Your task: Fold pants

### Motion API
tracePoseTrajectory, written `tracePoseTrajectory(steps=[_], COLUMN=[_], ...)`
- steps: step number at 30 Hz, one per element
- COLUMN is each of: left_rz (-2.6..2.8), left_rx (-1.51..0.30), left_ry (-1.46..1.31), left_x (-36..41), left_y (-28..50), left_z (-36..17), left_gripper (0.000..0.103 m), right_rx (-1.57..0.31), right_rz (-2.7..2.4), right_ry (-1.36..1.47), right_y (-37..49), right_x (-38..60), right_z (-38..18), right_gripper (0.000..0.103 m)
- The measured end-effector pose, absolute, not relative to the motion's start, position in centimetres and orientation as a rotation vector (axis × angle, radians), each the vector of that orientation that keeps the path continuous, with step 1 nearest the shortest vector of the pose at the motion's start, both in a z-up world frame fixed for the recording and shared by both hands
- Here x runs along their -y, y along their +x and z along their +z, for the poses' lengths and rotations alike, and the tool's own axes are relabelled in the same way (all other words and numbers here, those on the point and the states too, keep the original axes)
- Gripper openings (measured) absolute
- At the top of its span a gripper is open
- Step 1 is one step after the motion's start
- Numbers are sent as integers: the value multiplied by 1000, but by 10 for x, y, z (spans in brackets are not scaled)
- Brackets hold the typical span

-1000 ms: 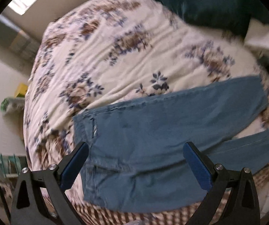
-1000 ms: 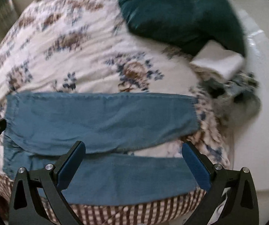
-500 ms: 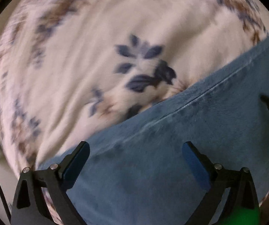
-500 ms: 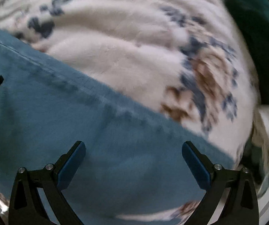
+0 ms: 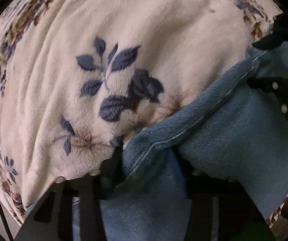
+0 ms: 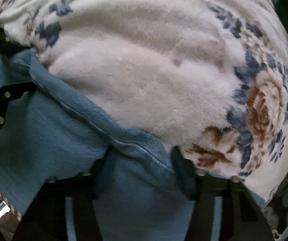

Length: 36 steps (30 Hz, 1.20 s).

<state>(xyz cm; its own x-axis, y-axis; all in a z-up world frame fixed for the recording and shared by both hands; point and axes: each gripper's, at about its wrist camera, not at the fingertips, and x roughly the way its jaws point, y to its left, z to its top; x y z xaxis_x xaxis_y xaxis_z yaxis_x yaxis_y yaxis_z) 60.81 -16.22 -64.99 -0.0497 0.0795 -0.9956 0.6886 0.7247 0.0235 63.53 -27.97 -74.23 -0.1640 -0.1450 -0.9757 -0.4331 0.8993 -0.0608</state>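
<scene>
Judging from how the cloth lies, you are only at the opening grasp of the fold: the pants (image 5: 224, 140) lie on the bed's floral blanket (image 5: 124, 40), and no fold shows in either wrist view. Your left gripper (image 5: 150, 160) has just been closing its jaws, and a bunched ridge of the denim's seamed far edge now stands pinched between them, with blanket just beyond. Your right gripper (image 6: 142, 158) has done the same further along that edge, its jaws drawn in on a raised pleat of denim (image 6: 43, 130). What is left, as I judge it, is everything that counts: lifting this edge, carrying it over the other leg, then folding the length.
</scene>
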Motion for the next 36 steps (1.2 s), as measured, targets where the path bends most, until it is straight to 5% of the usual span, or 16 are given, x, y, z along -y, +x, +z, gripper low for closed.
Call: tracePoseTrajectory(steps=[4,7,14,20,29,36], left_rz=[-517,-495,-441,-397,-203,-98], left_rx=[-1533,-1506,-1413,-1435,-1688,-1656], left_ry=[611,557,383,229,-46,-86], left_x=[162,153,118,62,48,51], left_y=[607,603,550,467,332,312], left_z=[-632,-616,-553,-543,-647,-664], left_gripper=[15,11,10,9,9,13], right_rx=[-1704,-1659,-1527,-1477,-1666,-1719], right_rz=[211,187,144,151,157,147], right_ry=[-366,-314,-177,-139,-86,-72], right_y=[637,628,581,452,291,269], right_x=[288,292,294,270,259,265], right_z=[-723,-705,-628,-570,-625,-659], right_gripper=[15,10,8,8,8,14])
